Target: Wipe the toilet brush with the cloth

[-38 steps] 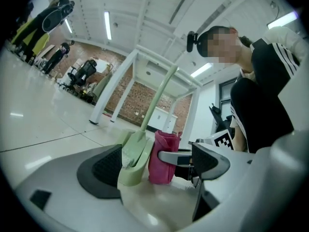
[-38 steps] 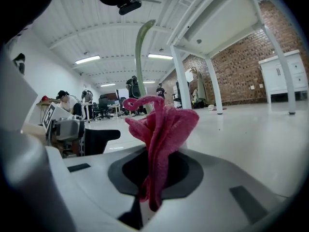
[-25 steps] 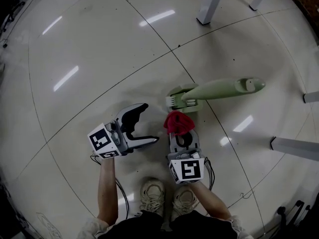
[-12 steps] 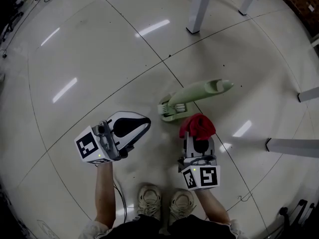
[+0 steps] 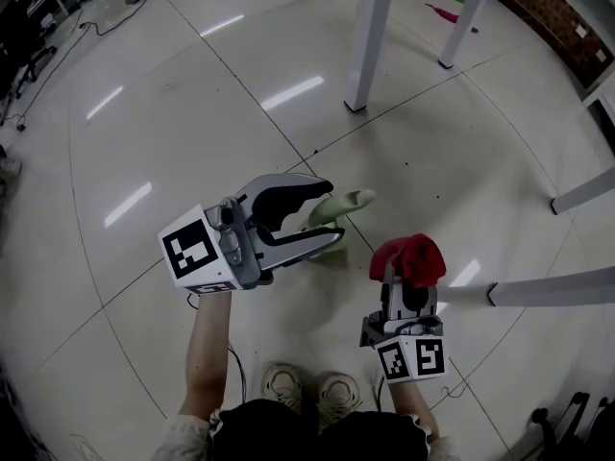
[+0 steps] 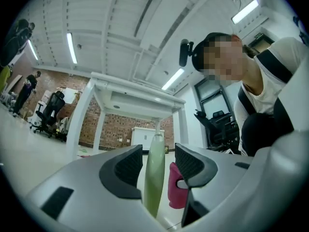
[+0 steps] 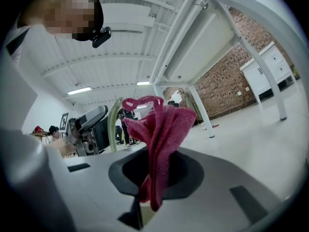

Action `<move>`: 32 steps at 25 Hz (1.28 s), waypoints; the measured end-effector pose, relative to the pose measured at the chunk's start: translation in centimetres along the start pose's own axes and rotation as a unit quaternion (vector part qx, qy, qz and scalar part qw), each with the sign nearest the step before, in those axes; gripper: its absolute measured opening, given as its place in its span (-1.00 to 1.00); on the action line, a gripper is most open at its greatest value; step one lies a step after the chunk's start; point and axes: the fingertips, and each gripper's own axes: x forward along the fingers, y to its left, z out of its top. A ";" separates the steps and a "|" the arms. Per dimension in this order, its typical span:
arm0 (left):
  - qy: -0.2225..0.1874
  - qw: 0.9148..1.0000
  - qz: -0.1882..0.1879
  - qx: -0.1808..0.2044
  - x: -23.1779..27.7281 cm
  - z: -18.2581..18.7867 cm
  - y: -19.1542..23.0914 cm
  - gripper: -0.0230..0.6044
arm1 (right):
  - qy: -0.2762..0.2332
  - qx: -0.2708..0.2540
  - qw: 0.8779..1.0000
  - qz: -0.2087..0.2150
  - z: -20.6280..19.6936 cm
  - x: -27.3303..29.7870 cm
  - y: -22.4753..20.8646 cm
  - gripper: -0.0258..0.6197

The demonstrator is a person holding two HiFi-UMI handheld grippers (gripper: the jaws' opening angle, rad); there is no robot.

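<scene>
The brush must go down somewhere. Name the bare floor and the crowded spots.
Bare tiles stretch from the cables at left to the table leg ahead; more lie between that leg and the right-hand legs. It is crowded around the shoes.

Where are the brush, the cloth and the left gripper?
brush (image 6: 154, 179), left gripper view, middle of the green handle.
cloth (image 5: 409, 255), head view, middle of the red bunch.
left gripper (image 5: 336, 211), head view, midway between its jaw tips.
</scene>
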 end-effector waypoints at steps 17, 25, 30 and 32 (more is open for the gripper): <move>-0.027 1.000 0.003 -0.014 0.5 4.2 4.0 -0.54 | -0.046 -0.024 0.997 0.063 8.4 4.9 2.3 -0.83; -0.049 0.997 0.040 -0.052 3.7 31.7 7.3 -0.54 | -0.010 -0.033 0.994 0.101 35.9 11.5 12.5 -0.83; -0.049 0.997 0.049 -0.046 5.1 56.3 4.9 -0.54 | 0.015 -0.047 0.983 0.179 57.6 12.2 26.3 -0.83; -0.045 0.997 0.053 -0.040 5.7 65.5 3.0 -0.54 | 0.018 -0.040 0.976 0.213 66.0 11.4 31.9 -0.83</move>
